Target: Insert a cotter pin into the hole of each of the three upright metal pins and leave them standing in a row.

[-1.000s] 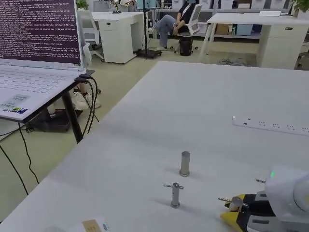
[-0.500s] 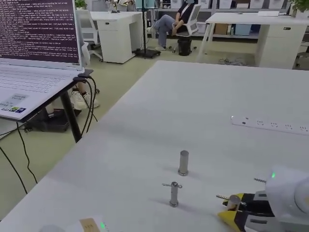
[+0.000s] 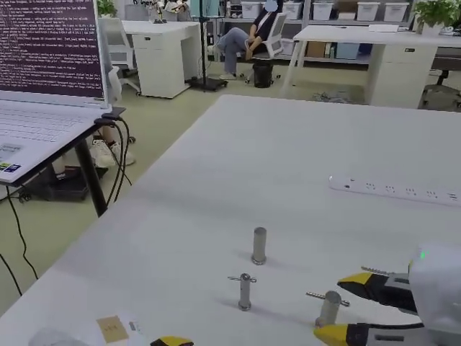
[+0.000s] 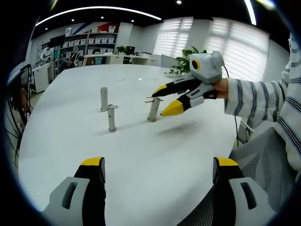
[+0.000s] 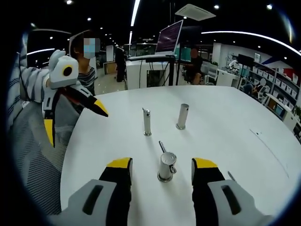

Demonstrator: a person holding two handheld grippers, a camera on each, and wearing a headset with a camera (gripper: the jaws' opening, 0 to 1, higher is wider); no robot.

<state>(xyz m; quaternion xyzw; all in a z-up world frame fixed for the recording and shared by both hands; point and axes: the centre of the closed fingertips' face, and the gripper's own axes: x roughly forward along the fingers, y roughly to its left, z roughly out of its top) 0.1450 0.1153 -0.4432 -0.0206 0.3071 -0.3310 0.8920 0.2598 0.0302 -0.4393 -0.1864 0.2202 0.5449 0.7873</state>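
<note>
The right gripper (image 5: 162,165) is held with jaws wide apart on either side of the nearest metal pin (image 3: 329,308), nothing gripped. The left gripper (image 4: 160,162) is likewise spread and empty. That pin, standing on the table (image 3: 288,158) with its cotter pin (image 3: 314,295) fitted, could be toppled if a jaw is swung sideways while being drawn away.

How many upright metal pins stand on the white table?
3. The far pin, the middle pin just nearer, and the near pin, between the fingers of the right gripper. None seems hidden.
</note>
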